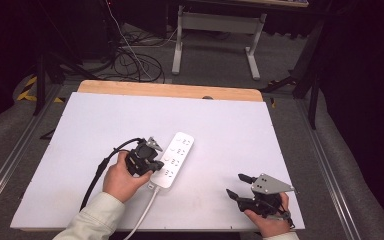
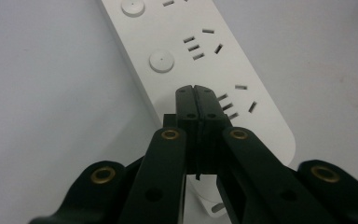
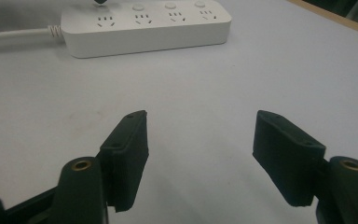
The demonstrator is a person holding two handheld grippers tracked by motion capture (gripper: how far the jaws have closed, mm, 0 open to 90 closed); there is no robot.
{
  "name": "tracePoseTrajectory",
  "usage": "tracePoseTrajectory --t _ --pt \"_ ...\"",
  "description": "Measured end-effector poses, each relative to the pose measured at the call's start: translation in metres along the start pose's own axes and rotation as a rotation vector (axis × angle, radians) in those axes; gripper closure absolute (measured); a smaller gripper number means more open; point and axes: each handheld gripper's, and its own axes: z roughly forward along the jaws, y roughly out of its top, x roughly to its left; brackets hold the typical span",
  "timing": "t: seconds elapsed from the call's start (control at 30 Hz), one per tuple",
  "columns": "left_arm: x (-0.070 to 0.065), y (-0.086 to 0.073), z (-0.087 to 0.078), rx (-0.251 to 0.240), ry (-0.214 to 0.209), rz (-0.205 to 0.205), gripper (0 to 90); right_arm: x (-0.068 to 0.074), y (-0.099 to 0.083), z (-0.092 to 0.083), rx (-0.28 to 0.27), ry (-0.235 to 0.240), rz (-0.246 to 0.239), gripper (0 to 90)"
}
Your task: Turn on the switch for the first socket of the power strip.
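Left gripper (image 2: 196, 88): jaws pressed fully together, nothing between them, tips sitting over the near end of the white power strip (image 2: 205, 60), right by a round switch button (image 2: 161, 61) and the nearest socket slots. Contact with the surface cannot be told.

Right gripper (image 3: 200, 140): jaws standing wide apart, holding nothing, resting low over the white table sheet (image 3: 270, 65) at the near right, well apart from the strip.

Power strip is lying diagonally at the middle of the table (image 1: 230, 130), far end pointing up-right, its white cord (image 1: 145, 215) running off the near edge.

Judgement: the closed left tips are being used as a single poker to press a switch button. To do this well, the tips should be centring on the button before pushing, coming down straight rather than at a slant, so the strip is not skidding. The free right gripper could be steadying the far end.

Containers: none on the table; sockets are all standing empty, no plugs in.
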Motion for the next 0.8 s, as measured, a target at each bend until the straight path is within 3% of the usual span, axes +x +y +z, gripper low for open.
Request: tracePoseTrajectory --t 0.5,0.8 --pt "-0.004 0.0 0.005 -0.012 0.007 0.007 90.0 0.0 0.0 0.0 0.0 0.003 -0.002 36.5" --pt "-0.011 -0.001 0.007 -0.017 0.069 0.046 90.0 0.001 0.0 0.0 0.004 0.006 0.0 36.5"
